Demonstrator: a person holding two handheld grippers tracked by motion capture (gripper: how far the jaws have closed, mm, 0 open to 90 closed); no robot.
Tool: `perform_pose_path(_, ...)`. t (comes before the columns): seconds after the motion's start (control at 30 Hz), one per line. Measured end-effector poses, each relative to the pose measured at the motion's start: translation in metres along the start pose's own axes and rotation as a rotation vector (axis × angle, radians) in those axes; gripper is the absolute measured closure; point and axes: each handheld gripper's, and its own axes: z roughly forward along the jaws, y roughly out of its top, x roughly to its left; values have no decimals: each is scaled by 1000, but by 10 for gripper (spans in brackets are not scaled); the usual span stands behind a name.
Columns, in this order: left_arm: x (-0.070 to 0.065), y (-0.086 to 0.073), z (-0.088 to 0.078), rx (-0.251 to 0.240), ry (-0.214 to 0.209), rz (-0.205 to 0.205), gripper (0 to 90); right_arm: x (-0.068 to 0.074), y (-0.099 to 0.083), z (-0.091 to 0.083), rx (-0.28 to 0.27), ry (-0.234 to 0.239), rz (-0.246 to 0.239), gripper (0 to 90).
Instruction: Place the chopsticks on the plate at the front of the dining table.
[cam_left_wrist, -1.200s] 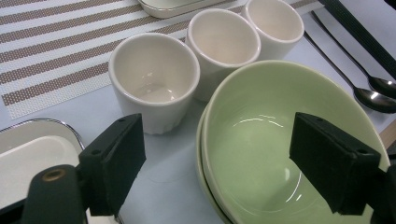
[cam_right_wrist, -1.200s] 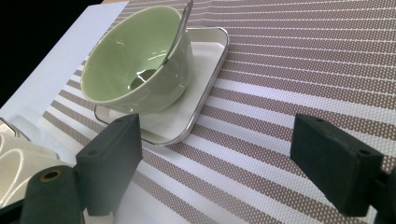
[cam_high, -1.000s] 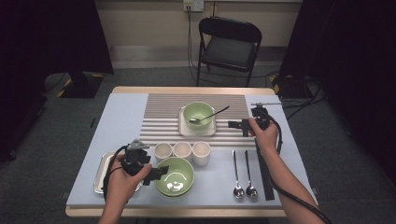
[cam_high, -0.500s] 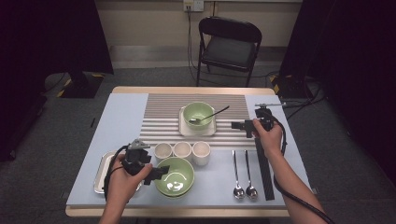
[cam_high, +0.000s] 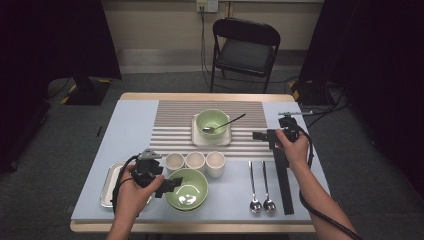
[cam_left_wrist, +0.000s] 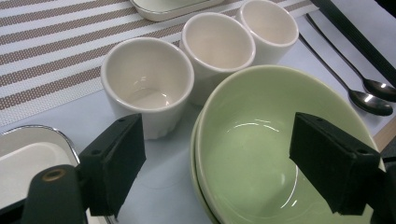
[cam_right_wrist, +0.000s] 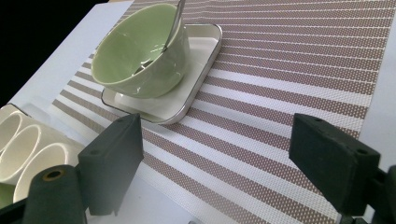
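While the left gripper (cam_high: 167, 186) hovers at lower left of the high view, its jaws gape wide and empty, straddling the near rim of the stacked pale-green ceramic bowls (cam_high: 187, 189). Left gripper view: bowls (cam_left_wrist: 275, 144) lower centre-right; three cream ceramic cups (cam_left_wrist: 148, 84) in a row above them, nearest cup just beside the bowl rim. Steel tray (cam_high: 111, 184) sits left of the bowls.

Right gripper (cam_high: 261, 135), right of centre in the high view, jaws also wide apart, holding nothing, over the striped placemat (cam_right_wrist: 299, 88). It points at a green bowl with a spoon (cam_right_wrist: 140, 51) on a white square tray (cam_right_wrist: 196, 74), well apart from the jaws.
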Motion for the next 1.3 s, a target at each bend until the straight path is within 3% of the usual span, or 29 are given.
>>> perform_pose_path(0.3,0,0,3,9,-14,-3,180,-3,-7,-5,-4,23,20,167)
perform_pose_path(0.47,2,-2,4,14,-24,-13,180,-7,-8,-9,-2,13,20,168)
perform_pose_path(0.8,1,-1,2,3,-3,-9,180,-11,-11,-17,-8,5,17,169)
perform_pose_path(1.3,-2,1,2,2,-13,2,181,-14,-19,-24,-6,8,0,172)
